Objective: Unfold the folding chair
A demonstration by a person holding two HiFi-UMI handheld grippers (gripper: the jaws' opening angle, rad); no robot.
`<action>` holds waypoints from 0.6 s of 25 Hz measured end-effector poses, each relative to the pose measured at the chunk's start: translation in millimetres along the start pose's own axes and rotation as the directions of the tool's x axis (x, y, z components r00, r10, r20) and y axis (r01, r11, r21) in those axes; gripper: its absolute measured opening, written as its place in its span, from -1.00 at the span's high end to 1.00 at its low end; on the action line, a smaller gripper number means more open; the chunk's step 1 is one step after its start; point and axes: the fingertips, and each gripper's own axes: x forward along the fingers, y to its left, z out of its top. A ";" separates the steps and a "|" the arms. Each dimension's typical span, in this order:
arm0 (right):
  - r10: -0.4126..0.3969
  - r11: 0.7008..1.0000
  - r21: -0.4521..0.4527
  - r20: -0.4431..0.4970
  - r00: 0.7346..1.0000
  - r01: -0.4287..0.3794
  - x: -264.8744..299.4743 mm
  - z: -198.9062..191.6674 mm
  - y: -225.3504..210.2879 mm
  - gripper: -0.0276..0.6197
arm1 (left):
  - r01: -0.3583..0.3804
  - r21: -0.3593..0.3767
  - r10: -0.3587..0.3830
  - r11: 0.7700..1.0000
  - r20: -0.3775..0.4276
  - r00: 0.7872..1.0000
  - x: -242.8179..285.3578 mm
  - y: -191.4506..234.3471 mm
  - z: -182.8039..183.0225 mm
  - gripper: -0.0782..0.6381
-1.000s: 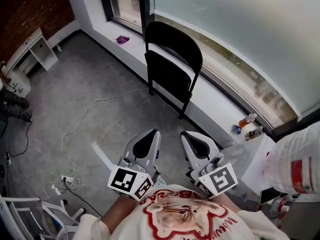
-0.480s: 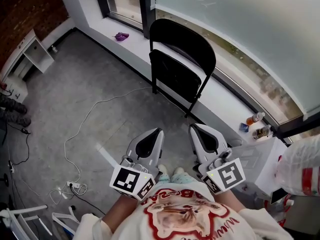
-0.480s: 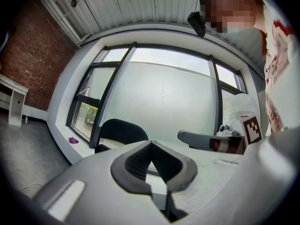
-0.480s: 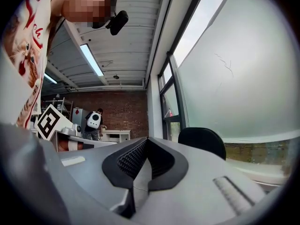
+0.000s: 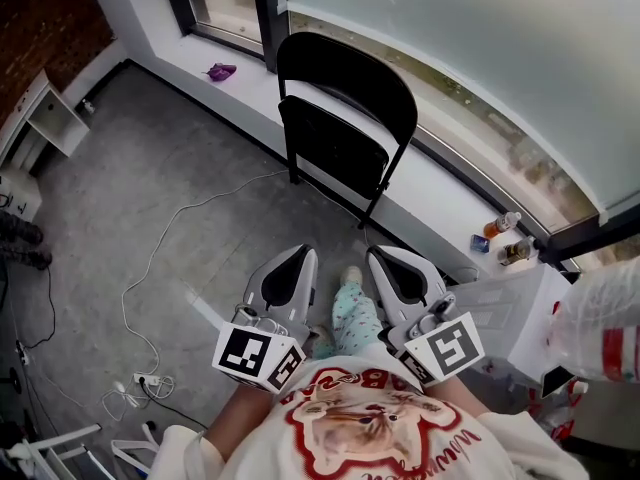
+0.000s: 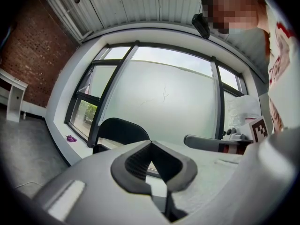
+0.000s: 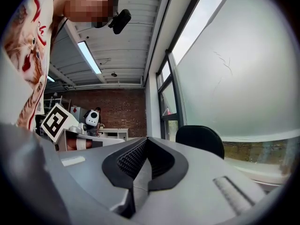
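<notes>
Far left: white shelf unit point(image 5: 45, 113) stands against the brick wall.
Floor: grey concrete; a white cable point(image 5: 150, 258) trails across it to a power strip point(image 5: 143, 378).
Sill, left end: small purple item point(image 5: 220, 70), possibly a crumpled wrapper, too small to tell.
Left gripper point(image 5: 300, 253): held low in front of the person, pointing towards the window. In the left gripper view its pad tips meet with nothing between them, so it is clenched and empty.
Folding chair point(image 5: 340, 118): black and folded flat, seat up against the backrest. It stands upright on the floor, close against the low window sill point(image 5: 440, 203), ahead of both grippers and apart from them.
Between the grippers: the person's patterned trouser leg point(image 5: 352, 313).
Right gripper point(image 5: 383, 255): level beside the left one, jaws pressed together, holding nothing.
Sill, right end: two small bottles point(image 5: 503, 226).
Far right: white plastic bag point(image 5: 600, 318).
</notes>
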 end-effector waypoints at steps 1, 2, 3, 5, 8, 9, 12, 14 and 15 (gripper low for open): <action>-0.005 1.000 0.003 0.001 1.000 0.005 1.2 -1.2 -5.6 0.84 | -0.001 -0.002 0.001 1.000 -0.003 1.000 6.4 1.7 -1.0 0.78; -0.010 1.000 0.008 0.005 1.000 0.010 3.1 -1.9 -11.8 0.84 | -0.001 -0.003 0.001 1.000 -0.007 1.000 13.2 3.4 -1.6 0.78; -0.015 1.000 0.012 0.008 1.000 0.015 5.8 -2.5 -18.8 0.84 | -0.001 -0.001 0.001 1.000 -0.009 1.000 20.4 5.3 -1.7 0.78; -0.026 0.999 0.021 0.012 1.000 0.026 14.1 -4.3 -35.2 0.84 | -0.003 0.008 0.003 1.000 -0.013 1.000 35.8 11.0 -0.3 0.78; -0.034 0.999 0.026 0.016 0.999 0.033 32.5 -4.5 -62.6 0.84 | -0.012 0.020 0.012 1.000 -0.017 1.000 63.3 23.7 4.1 0.78; -0.032 0.999 0.025 0.018 0.999 0.032 39.6 -3.3 -72.2 0.84 | -0.015 0.024 0.016 1.000 -0.019 1.000 74.3 28.4 5.7 0.78; -0.028 0.999 0.021 0.031 0.999 0.027 64.9 3.1 -104.0 0.84 | -0.022 0.027 0.022 0.999 -0.021 1.000 113.5 42.5 10.2 0.78; -0.028 0.999 0.020 0.031 0.999 0.027 81.7 4.5 -127.1 0.84 | -0.022 0.025 0.023 0.999 -0.023 0.999 141.1 51.5 12.4 0.78; -0.028 0.999 0.020 0.031 0.999 0.027 89.8 5.3 -138.6 0.84 | -0.022 0.023 0.022 0.999 -0.024 0.999 154.6 55.7 13.2 0.78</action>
